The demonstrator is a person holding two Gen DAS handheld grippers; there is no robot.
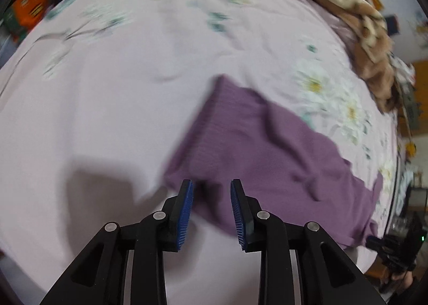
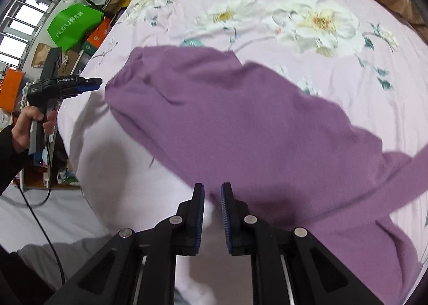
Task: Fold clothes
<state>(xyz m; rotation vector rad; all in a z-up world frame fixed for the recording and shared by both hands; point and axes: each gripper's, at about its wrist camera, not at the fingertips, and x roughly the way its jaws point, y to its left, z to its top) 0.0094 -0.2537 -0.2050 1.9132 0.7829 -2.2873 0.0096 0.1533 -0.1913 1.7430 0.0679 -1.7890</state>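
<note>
A purple knit garment lies spread on a pink floral bedsheet; it also shows in the left wrist view. My left gripper is open and empty, just above the garment's near left corner. My right gripper hovers at the garment's near edge, jaws a narrow gap apart with nothing between them. The left gripper also shows in the right wrist view, held by a hand off the bed's left edge. The right gripper's body shows at the lower right of the left wrist view.
A crumpled brown blanket lies along the far side of the bed. Boxes and a green bag are piled beside the bed's left side, near a window. A black cable hangs from the left gripper.
</note>
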